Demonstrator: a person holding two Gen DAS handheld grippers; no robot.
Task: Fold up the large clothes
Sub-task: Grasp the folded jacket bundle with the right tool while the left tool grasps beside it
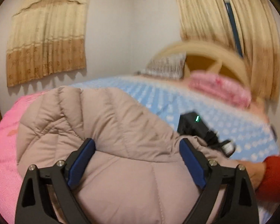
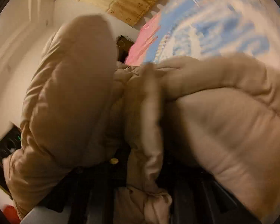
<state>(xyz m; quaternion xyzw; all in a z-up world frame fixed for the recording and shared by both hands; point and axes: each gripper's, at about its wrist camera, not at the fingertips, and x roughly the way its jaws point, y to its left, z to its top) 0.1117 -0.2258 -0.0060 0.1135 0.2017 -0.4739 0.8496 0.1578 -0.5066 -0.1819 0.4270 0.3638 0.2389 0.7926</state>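
Note:
A bulky beige puffer jacket (image 1: 110,123) lies heaped on the bed. In the left wrist view my left gripper (image 1: 136,155) stands open wide, with the jacket's padded bulk bulging between its blue pads (image 1: 82,160). The right gripper's black body (image 1: 194,128), with a green light, reaches in behind the jacket from the right, held by a hand in a red sleeve (image 1: 272,175). In the blurred right wrist view my right gripper (image 2: 141,169) is mostly buried in fabric. A narrow fold of the jacket (image 2: 151,123) runs up from between its dark fingers, pinched there. The hood (image 2: 78,85) hangs at left.
The bed has a blue dotted sheet (image 1: 177,100) and a pink quilt (image 1: 3,149) on its left side. A folded pink blanket (image 1: 220,87) and a pillow (image 1: 166,67) lie against the wooden headboard (image 1: 205,50). Curtains hang on both walls.

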